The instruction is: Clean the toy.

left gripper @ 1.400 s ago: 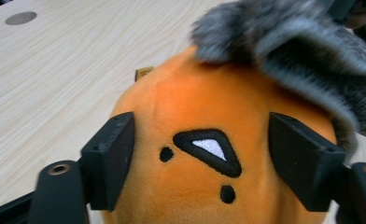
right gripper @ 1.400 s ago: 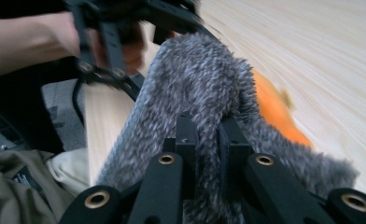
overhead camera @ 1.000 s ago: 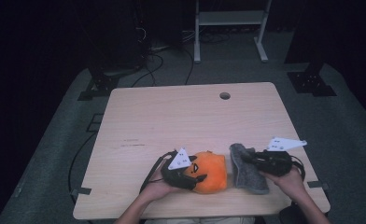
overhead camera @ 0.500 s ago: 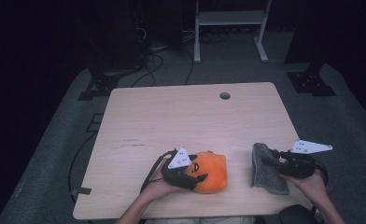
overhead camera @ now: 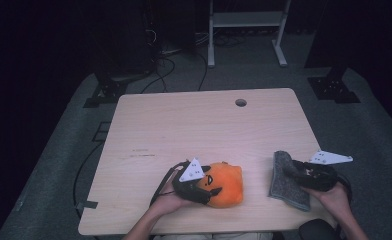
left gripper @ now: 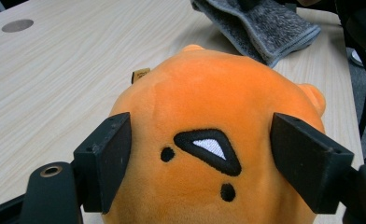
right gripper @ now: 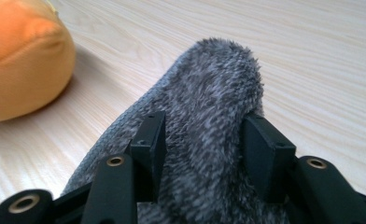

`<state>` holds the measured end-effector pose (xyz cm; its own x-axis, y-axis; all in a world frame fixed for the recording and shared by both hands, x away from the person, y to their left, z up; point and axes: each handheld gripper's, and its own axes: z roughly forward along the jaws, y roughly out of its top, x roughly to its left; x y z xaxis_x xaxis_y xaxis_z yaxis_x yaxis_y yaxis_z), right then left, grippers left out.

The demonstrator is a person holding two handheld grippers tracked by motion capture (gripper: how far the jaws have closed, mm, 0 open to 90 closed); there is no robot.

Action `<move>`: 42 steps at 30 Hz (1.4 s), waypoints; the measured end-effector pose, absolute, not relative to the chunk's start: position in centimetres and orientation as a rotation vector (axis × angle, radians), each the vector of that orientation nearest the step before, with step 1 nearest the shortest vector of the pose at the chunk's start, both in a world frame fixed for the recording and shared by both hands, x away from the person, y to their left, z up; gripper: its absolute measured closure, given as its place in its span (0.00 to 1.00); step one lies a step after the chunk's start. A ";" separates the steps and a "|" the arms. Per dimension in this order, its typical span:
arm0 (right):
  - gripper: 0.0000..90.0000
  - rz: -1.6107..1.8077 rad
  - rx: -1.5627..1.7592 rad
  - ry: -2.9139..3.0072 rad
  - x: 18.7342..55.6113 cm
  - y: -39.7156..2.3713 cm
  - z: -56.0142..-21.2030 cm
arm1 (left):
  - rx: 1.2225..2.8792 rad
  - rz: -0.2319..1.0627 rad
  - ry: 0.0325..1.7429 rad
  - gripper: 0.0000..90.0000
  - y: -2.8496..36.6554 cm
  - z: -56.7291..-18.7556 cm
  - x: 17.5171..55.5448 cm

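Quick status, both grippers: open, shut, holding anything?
Left gripper: shut on the orange plush toy.
Right gripper: shut on the grey cloth.

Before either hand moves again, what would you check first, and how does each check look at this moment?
1. Left gripper fingers sit on both sides of the orange plush toy: ok.
2. Right gripper has the grey cloth bunched between its fingers: ok.
3. Toy and cloth lie apart, bare table between them: ok.
4. Cloth fully on the table: cannot tell, its near corner reaches the front edge in the high view.
5. Toy rests on the table, not lifted: ok.
6. How firmly either grip holds: cannot tell.
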<state>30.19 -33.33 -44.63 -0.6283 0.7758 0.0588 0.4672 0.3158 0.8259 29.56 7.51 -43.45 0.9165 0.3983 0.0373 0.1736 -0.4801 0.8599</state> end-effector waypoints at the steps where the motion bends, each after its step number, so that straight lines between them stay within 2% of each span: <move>1: 0.55 1.225 1.118 2.238 30.2 -33.4 -44.7 | 2.078 0.285 0.409 0.24 7.5 -43.5 29.6; 8: 0.49 1.227 1.181 2.176 30.3 -34.1 -45.2 | 2.073 0.276 0.409 0.23 7.5 -43.5 29.6; 14: 0.48 1.290 1.171 2.133 30.1 -34.2 -44.6 | 2.071 0.261 0.404 0.19 7.6 -43.1 29.6; 21: 0.44 1.401 1.044 2.184 29.5 -32.2 -43.6 | 2.042 0.240 0.366 0.13 6.5 -42.0 30.1; 28: 0.43 1.478 0.938 2.223 28.9 -30.3 -42.8 | 2.086 0.215 0.432 0.11 5.2 -42.5 31.7; 30: 0.43 1.484 0.922 2.227 28.9 -30.1 -42.7 | 2.117 0.192 0.457 0.13 5.1 -43.1 32.0; 31: 0.43 1.495 0.905 2.234 28.8 -29.7 -42.6 | 2.147 0.222 0.447 0.27 5.0 -43.4 31.8; 35: 0.43 1.519 0.886 2.230 28.8 -29.2 -42.4 | 2.144 0.290 0.433 0.47 4.8 -42.7 31.0; 40: 0.43 1.550 0.872 2.212 28.7 -29.0 -42.1 | 2.050 0.374 0.456 0.51 5.0 -41.7 31.1; 42: 0.43 1.551 0.876 2.212 28.8 -29.0 -42.1 | 2.017 0.466 0.495 0.50 5.2 -41.5 32.0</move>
